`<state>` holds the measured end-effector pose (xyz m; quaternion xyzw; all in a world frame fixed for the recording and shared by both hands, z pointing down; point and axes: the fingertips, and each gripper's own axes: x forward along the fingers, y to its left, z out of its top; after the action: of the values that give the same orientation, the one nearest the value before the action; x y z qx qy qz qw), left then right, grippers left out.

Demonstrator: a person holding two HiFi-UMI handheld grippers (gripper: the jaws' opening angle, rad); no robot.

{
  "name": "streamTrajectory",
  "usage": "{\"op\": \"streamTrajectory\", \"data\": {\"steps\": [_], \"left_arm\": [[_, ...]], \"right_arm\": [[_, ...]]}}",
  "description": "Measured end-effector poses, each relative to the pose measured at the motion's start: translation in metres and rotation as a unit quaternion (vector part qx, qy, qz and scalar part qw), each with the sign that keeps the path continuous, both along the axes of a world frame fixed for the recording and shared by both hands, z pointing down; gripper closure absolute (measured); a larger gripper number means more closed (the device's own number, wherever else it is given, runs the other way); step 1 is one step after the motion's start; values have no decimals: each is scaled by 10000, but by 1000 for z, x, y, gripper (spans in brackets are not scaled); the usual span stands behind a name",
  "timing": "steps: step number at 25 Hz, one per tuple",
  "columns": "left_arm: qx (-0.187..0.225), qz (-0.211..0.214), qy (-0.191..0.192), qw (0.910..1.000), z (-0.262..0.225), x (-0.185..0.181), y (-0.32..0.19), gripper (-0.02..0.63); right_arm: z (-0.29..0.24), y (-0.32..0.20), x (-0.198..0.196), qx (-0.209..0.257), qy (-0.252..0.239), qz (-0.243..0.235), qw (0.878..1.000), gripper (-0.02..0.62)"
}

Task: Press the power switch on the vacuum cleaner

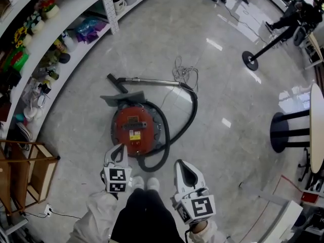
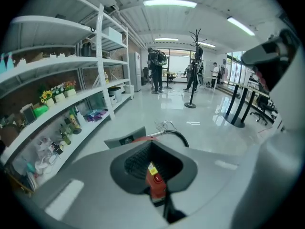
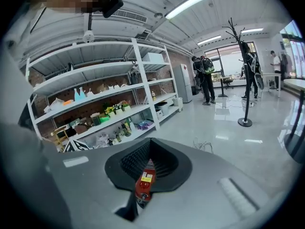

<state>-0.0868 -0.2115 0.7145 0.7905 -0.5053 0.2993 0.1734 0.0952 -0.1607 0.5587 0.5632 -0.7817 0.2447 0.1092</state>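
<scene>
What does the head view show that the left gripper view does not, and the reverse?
Only the head view shows the person's white shoes, the wooden frame and the whole round top of the red vacuum cleaner. Only the left gripper view shows the ceiling lights and the far window. Both show the shelves, the shiny floor, the loose cord and the vacuum cleaner, though the left gripper view gives only a red strip of it between the halves of the left tool.
</scene>
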Motion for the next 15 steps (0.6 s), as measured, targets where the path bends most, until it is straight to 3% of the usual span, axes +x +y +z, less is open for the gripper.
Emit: {"op": "streamTrajectory", "data": {"steps": [8,15], "left_arm": [[473,-248,97,9985,-86,-9,6,606],[927,-208,60,9955,-151,-13,18,606]], "right_arm": [[-52,1,10,363,1,45,9993,595],[-87,9,13,545,41,13,9985,595]]}}
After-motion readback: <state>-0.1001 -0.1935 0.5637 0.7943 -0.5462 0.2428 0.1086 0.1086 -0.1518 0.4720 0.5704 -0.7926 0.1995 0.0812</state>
